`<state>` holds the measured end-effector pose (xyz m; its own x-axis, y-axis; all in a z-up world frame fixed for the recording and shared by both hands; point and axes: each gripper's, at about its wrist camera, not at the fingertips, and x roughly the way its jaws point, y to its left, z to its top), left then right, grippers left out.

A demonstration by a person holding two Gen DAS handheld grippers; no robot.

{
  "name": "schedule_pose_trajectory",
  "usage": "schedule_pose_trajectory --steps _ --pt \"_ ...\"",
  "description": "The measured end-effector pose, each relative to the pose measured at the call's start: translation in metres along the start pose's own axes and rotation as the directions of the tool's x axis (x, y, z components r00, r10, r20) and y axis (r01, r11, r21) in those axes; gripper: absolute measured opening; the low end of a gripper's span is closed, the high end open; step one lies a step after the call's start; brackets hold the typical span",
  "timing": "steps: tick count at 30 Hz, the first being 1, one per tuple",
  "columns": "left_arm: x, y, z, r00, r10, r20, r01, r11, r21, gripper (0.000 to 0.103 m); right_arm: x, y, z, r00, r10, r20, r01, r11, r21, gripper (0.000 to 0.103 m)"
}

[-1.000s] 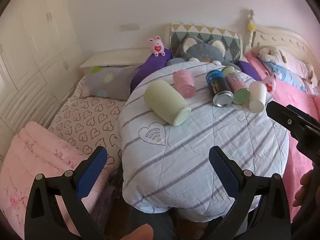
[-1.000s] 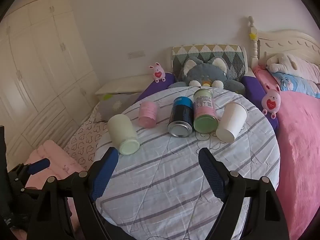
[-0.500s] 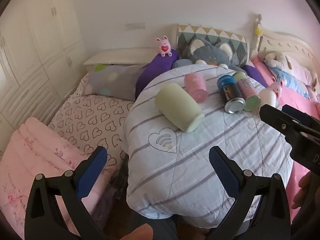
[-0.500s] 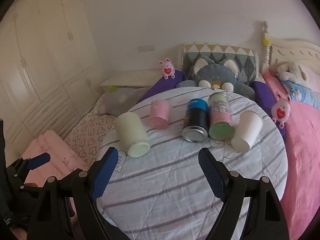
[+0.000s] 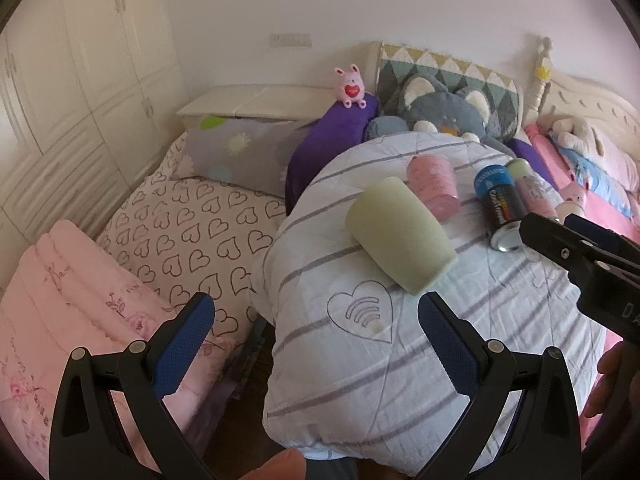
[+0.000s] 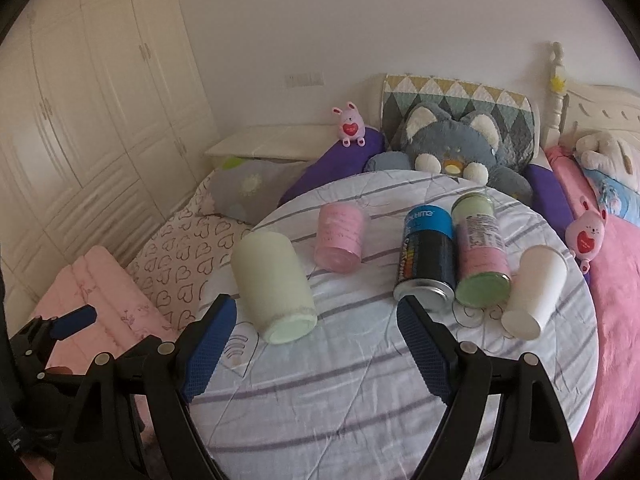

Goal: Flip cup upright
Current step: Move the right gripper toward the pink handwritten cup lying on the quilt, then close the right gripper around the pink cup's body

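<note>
Left gripper point(image 5: 316, 340) is wide open w/ nothing between its blue pads point(image 5: 182, 342), hovering at the near left edge of the round striped table point(image 5: 400, 380). Right gripper point(image 6: 316, 344) is also spread wide, holding nothing, low over the near side of the table point(image 6: 360, 392).

Just beyond both lies the pale green cup point(image 6: 276, 284) on its side. In the right view its long axis runs roughly away from the camera, one flat end facing the lens, just past the left pad point(image 6: 210, 346); can't tell if that end is mouth or base. In the left view the cup point(image 5: 400, 234) lies diagonal, near end toward lower right.

Farther back, all on their sides: pink cup point(image 6: 340, 238), blue-black can point(image 6: 426, 258), green-pink bottle point(image 6: 480, 250), white cup point(image 6: 534, 292). Only the right view shows the white cup whole; in the left view the right gripper's black body point(image 5: 580, 252) hides it and cuts off the can point(image 5: 500, 206).
</note>
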<state>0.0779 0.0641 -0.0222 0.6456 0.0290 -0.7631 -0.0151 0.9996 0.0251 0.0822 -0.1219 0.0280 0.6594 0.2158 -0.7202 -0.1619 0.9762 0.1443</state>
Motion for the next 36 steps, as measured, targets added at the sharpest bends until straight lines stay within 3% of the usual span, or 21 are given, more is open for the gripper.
schedule_pose_trajectory --steps 25,36 --pt "0.109 0.042 0.057 0.998 0.018 -0.054 -0.023 0.995 -0.097 0.103 0.146 -0.005 0.059 0.98 0.004 -0.2 -0.001 1.0 0.016 0.084" --pt "0.135 0.043 0.052 0.995 0.001 -0.098 -0.012 0.994 -0.107 0.103 0.177 -0.015 0.063 0.967 -0.078 -0.242 0.089 0.995 0.033 0.083"
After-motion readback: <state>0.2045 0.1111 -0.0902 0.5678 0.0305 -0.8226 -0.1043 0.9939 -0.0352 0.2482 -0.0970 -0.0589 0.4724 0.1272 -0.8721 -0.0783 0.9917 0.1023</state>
